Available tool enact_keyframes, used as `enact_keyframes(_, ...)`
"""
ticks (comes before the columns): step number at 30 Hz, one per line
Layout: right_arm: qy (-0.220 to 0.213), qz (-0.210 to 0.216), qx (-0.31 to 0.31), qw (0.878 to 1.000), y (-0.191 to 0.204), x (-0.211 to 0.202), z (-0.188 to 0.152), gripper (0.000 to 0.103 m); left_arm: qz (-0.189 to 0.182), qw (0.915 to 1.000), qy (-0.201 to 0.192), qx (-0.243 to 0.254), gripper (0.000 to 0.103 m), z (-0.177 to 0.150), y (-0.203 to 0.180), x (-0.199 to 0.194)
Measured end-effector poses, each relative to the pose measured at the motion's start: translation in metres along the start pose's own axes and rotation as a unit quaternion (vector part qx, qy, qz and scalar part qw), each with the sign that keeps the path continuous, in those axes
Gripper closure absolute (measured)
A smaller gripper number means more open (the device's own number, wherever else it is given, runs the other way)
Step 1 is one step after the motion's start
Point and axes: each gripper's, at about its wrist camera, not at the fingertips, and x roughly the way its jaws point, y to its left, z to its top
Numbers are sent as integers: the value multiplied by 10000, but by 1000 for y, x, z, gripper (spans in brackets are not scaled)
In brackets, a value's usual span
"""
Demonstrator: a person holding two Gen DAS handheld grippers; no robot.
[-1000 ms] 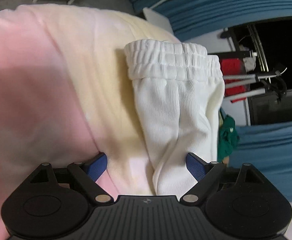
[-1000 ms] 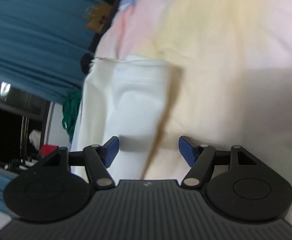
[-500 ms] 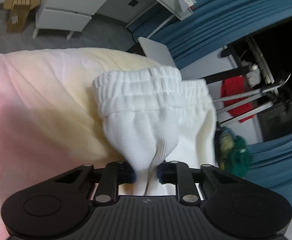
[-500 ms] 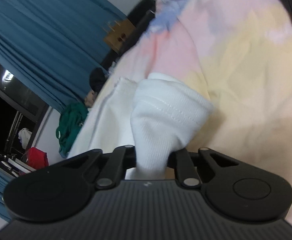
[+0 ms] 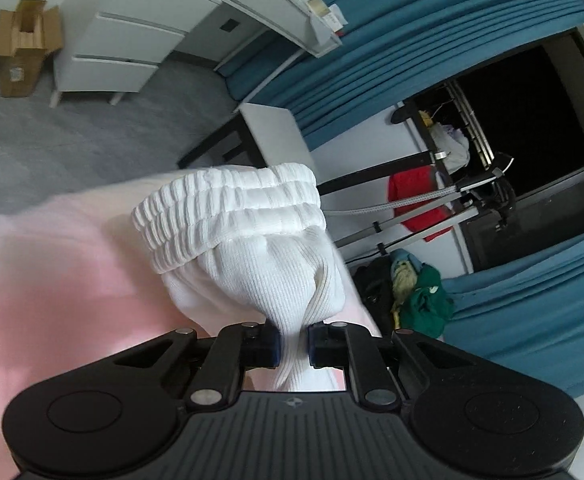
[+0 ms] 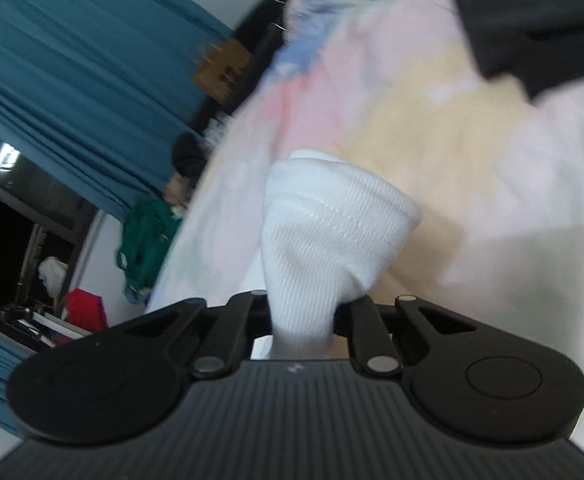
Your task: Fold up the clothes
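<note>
White ribbed pants point(image 5: 275, 268) with an elastic waistband are lifted off the pastel pink and yellow bed cover point(image 5: 43, 280). My left gripper point(image 5: 294, 344) is shut on bunched fabric just below the waistband. My right gripper point(image 6: 302, 316) is shut on the hem end of the same white pants point(image 6: 324, 232), which bunch up above the jaws. The bed cover point(image 6: 472, 160) lies behind it. The stretch of pants between the two grippers is hidden.
A white drawer unit point(image 5: 119, 52) and a cardboard box point(image 5: 19, 48) stand on the grey floor beyond the bed. Blue curtains point(image 5: 432, 40), a clothes rack with a red garment point(image 5: 416, 200) and a green clothes pile point(image 5: 424, 300) are at the bedside. A dark cloth point(image 6: 532, 16) lies on the bed.
Both grippers were open over the flat pants a second ago. They closed on the fabric and have lifted it off the bed, tilting upward.
</note>
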Motion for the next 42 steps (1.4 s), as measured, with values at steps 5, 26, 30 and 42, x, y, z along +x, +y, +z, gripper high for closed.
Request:
enact_keyframes(5, 187, -150, -35, 9997, -35, -13, -19, 90, 496, 9973, 503, 206, 90, -9, 54, -45)
enact_keyframes(26, 553, -83, -361, 9978, -66, 3, -25, 90, 1894, 9210, 2, 3404, 5, -76, 18, -96)
enact_keyframes(30, 518, -68, -359, 9980, -65, 3, -25, 90, 1633, 8926, -487, 4173, 0, -102, -12, -127)
enact_keyframes(42, 174, 26, -608, 9980, -50, -4, -24, 90, 384, 8807, -356, 4709, 0, -219, -82, -67)
